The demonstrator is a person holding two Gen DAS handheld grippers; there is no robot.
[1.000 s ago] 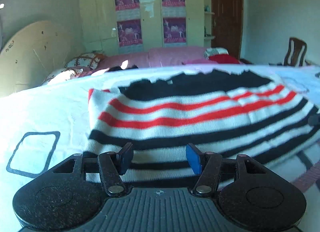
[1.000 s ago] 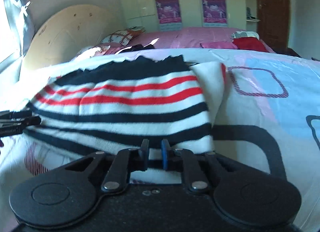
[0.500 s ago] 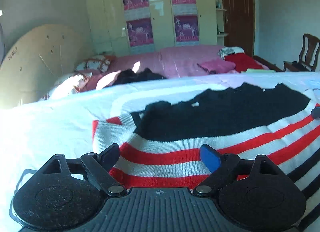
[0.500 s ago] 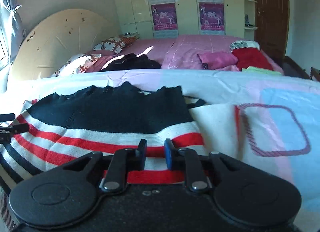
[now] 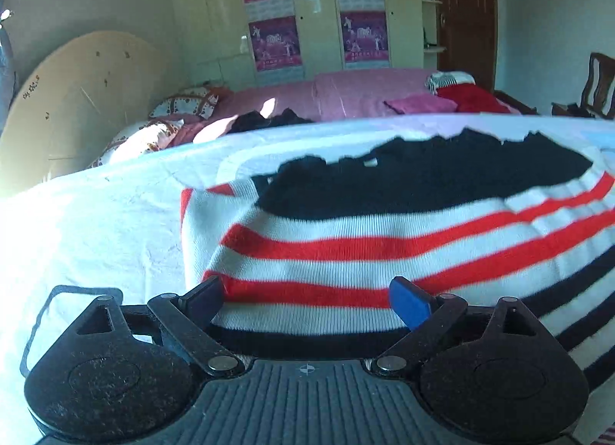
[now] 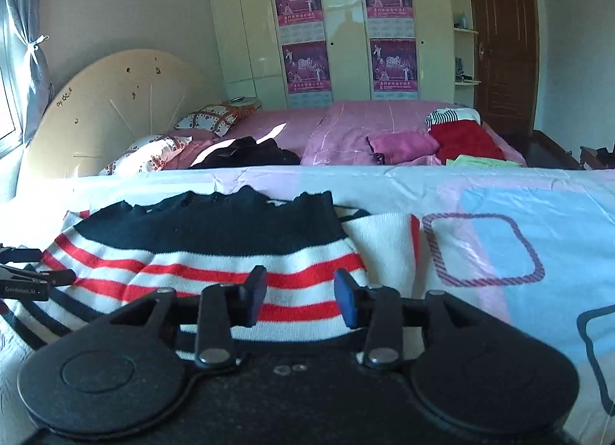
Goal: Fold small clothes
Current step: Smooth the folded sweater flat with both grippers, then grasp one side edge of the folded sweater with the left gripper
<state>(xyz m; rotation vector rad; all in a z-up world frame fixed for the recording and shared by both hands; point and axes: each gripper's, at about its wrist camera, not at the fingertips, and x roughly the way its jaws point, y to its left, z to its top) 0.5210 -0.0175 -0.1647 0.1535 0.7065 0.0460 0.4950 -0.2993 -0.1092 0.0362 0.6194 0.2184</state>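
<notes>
A small knit sweater (image 5: 384, 222) with white, red and black stripes and a black top band lies flat on the patterned sheet (image 5: 96, 222). It also shows in the right wrist view (image 6: 215, 253). My left gripper (image 5: 305, 301) is open and empty, just above the sweater's near left part. My right gripper (image 6: 300, 297) is open and empty, over the sweater's near right part. The left gripper's fingers (image 6: 30, 276) show at the left edge of the right wrist view.
The sheet (image 6: 499, 237) spreads wide to the right of the sweater. Behind it is a pink bed (image 6: 346, 130) with pillows (image 6: 207, 120), a black garment (image 6: 246, 153) and red and pink clothes (image 6: 461, 137). A wardrobe (image 6: 338, 22), door (image 6: 499, 41) and chair (image 5: 595, 83) stand behind.
The right gripper was shut on the sweater's edge and has opened, letting it go. The left gripper opened wider. Both cameras rose and moved back a little from the sweater.
</notes>
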